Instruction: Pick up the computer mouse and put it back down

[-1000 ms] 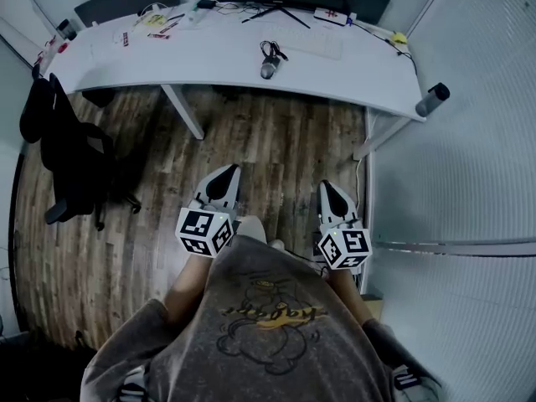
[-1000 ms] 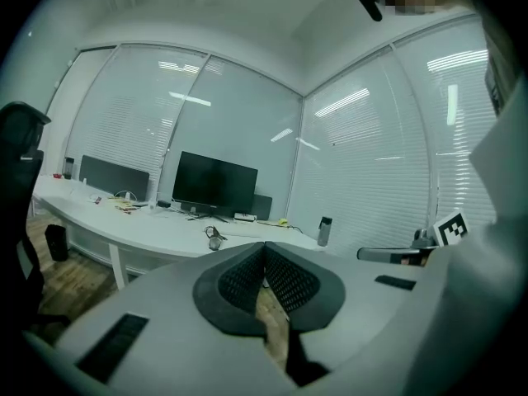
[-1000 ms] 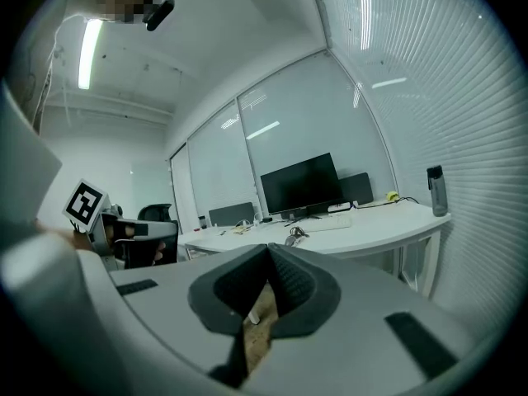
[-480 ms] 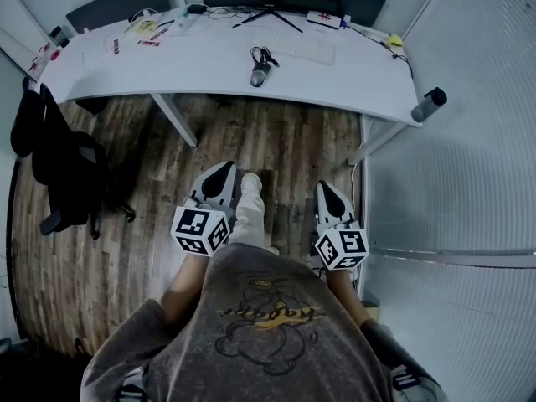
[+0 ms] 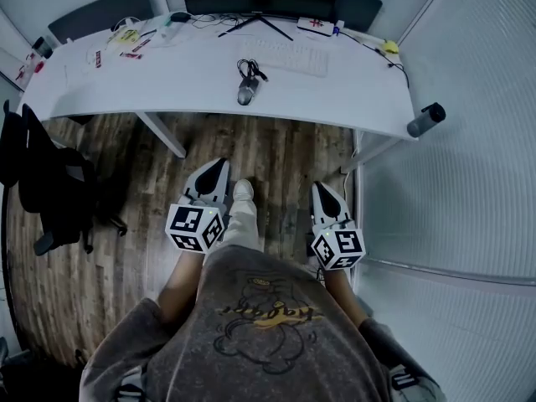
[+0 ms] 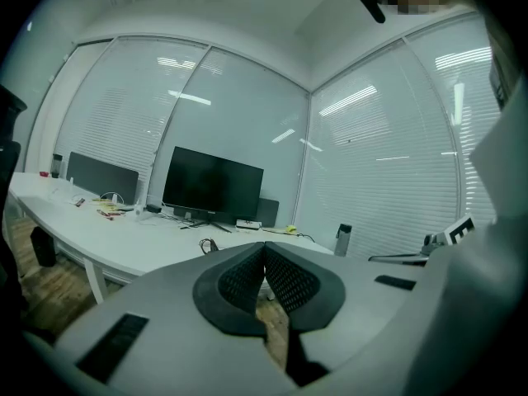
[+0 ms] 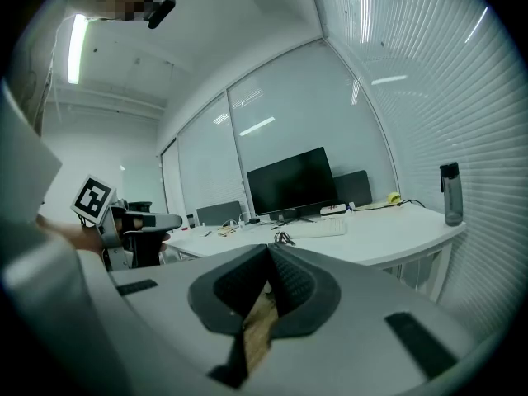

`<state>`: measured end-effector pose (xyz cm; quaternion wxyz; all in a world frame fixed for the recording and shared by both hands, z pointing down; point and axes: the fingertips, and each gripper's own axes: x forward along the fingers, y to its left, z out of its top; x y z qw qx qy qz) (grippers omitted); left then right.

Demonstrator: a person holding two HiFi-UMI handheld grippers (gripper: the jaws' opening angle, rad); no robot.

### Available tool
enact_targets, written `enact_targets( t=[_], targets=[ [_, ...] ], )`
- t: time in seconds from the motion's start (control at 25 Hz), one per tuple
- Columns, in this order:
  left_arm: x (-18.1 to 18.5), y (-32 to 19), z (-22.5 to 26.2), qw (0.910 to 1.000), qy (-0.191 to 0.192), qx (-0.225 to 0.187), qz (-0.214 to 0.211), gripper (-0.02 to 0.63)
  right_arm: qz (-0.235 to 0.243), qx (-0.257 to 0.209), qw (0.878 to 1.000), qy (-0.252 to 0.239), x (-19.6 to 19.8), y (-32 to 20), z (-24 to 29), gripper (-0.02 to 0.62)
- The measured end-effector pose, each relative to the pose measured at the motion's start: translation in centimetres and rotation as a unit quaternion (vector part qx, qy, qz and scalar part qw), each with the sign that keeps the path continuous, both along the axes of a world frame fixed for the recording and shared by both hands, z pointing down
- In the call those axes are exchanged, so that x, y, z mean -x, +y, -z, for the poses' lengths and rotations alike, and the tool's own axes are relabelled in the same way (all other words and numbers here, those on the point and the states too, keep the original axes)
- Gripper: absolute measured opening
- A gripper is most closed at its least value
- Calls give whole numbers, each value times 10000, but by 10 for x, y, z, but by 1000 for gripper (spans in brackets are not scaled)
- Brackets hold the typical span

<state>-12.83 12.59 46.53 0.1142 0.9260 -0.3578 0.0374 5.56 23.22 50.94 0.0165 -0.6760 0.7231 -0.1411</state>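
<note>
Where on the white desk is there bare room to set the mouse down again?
Two bare patches: the wide stretch of desk between the papers and the mouse, and the front strip between the keyboard and the bottle. The back edge around the monitor stand is crowded.

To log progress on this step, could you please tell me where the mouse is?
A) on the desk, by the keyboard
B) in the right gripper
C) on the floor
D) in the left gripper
A: the mouse lies on the desk, just in front of the keyboard.
</note>
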Motion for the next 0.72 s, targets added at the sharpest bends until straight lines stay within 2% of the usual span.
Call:
enact_targets(
  t=[0.4, 0.72],
  targets=[
    [-40, -98, -3, 9999, -33, 82, -147, 18, -132, 62, 9999, -22, -33, -87, 1, 6],
    [-61, -188, 3, 9995, -101, 195, -242, 18, -177, 108, 9998, -69, -49, -178, 13, 6]
  ],
)
